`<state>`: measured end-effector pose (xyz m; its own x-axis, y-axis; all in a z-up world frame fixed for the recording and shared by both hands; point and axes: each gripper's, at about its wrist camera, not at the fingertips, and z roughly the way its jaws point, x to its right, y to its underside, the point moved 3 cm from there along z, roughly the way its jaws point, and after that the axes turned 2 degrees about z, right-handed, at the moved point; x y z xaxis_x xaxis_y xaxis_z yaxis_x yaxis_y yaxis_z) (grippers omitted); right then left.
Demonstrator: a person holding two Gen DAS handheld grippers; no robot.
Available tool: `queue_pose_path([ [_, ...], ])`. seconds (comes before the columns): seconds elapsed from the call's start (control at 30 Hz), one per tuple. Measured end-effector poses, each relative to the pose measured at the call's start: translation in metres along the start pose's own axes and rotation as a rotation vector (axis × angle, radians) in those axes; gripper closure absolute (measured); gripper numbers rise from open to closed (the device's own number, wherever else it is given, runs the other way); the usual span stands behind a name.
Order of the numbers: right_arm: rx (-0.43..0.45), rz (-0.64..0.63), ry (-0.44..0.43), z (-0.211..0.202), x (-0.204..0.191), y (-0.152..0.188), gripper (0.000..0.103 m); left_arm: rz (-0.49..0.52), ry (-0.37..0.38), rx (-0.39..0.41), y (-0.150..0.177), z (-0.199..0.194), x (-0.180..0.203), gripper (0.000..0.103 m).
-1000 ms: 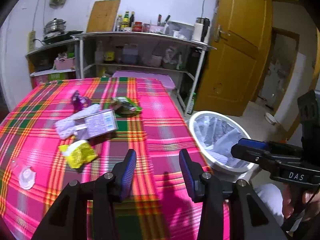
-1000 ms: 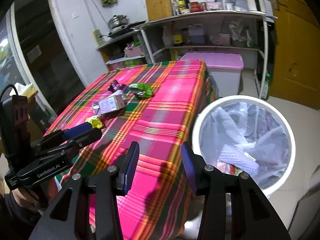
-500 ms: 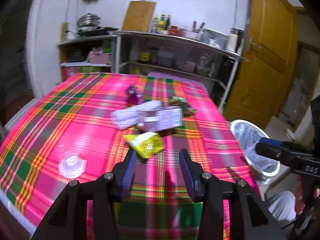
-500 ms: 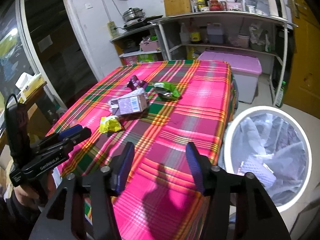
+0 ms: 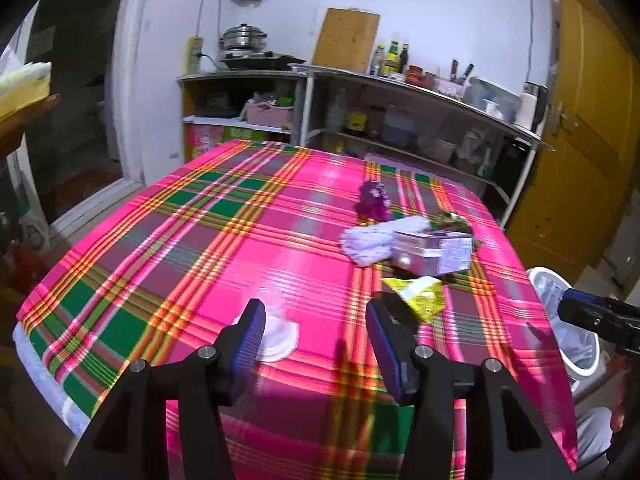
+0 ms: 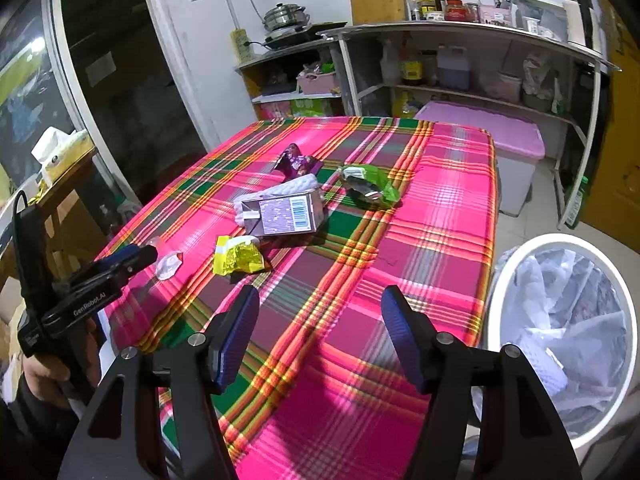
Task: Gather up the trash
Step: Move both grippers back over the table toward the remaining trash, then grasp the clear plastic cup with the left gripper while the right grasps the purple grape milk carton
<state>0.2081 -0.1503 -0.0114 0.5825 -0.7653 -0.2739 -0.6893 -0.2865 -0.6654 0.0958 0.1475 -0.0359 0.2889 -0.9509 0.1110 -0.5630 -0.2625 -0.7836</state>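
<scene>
Worktop [image 6: 452,200] covered with a pink, green and orange plaid cloth, with the trash lying in a loose cluster toward its right-hand half. Farthest back lies a crumpled purple wrapper [image 6: 296,162]; just right of it, a green foil packet [image 6: 370,184]. In the middle lies a lilac carton [image 6: 286,214], barcode side up, touching a white crumpled tissue [image 5: 370,238] behind it. Nearer the front edge sits a yellow wrapper [image 6: 238,258], and left of that, apart from the rest, a clear plastic lid [image 5: 278,334].

Left gripper [image 5: 316,330]: jaws spread wide, having just been opening, nothing between them; they hang above the cloth, the left finger over the clear plastic lid and the right finger beside the yellow wrapper. Whether either finger touches these cannot be told.

Right gripper [image 6: 320,330]: jaws likewise spread, having just been opening, and empty, held over bare cloth near the front right corner of the worktop.

White round bin [image 6: 516,280], lined with a pale bag and already holding crumpled material, stands on the floor just beside the worktop's right edge. Shelves [image 6: 460,30] with bottles and a pot [image 6: 286,16] line the back wall.
</scene>
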Motion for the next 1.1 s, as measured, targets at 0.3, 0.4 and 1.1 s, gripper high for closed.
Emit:
queue_pose_path([
  [0.3, -0.019, -0.045, 0.005, 0.022, -0.015, -0.009, 0.035, -0.029, -0.026, -0.037, 0.003, 0.017, -0.020, 0.049],
  [0.4, -0.025, -0.062, 0.004, 0.031, -0.021, -0.015, 0.035, -0.035, -0.033, -0.048, 0.004, 0.022, -0.022, 0.049],
  [1.1, -0.036, -0.229, 0.097, 0.073, -0.036, -0.043, 0.035, -0.029, 0.011, -0.069, 0.002, 0.043, -0.024, 0.065],
])
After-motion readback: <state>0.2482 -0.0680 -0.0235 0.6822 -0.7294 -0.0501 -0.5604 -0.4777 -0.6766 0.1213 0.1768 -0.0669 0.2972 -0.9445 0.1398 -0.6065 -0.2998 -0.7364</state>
